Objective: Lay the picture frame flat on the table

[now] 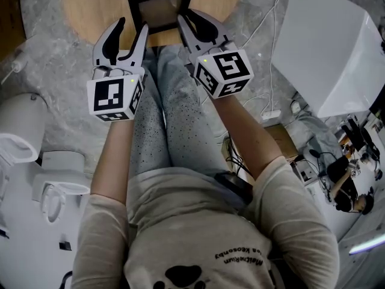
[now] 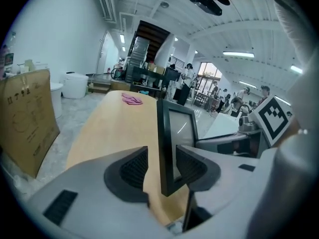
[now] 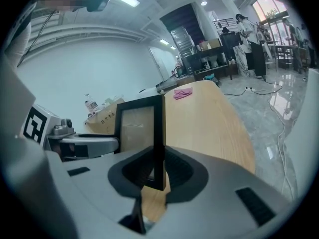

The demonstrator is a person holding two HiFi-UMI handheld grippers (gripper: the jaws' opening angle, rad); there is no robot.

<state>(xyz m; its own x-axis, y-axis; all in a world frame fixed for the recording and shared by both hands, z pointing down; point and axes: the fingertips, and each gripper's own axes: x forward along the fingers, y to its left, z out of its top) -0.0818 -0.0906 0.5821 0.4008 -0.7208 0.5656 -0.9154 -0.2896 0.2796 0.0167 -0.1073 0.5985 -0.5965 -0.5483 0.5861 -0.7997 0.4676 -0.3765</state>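
Head view: the frame (image 1: 161, 9) stands on edge, not yet flat, at the near rim of the round wooden table (image 1: 90, 11), its glass facing you. You have one gripper at each side of it.

Left gripper view: your left gripper (image 2: 162, 166) has its jaws well apart. The frame's left edge sits between the pads. There is a clear gap at the outer pad, and the inner pad lies just beside the glass. You have no grip here.

Right gripper view: your right gripper (image 3: 158, 171) has its jaws drawn in on the frame's right edge. Both ribbed pads (image 3: 174, 171) press on the dark moulding, so this hand alone holds the frame. The frame's lower corner hangs just over the table's near rim.

Background: a pink cloth (image 2: 131, 99) lies at the far end of the table, well apart from the frame. A cardboard box (image 2: 25, 118) stands on the floor to the left.
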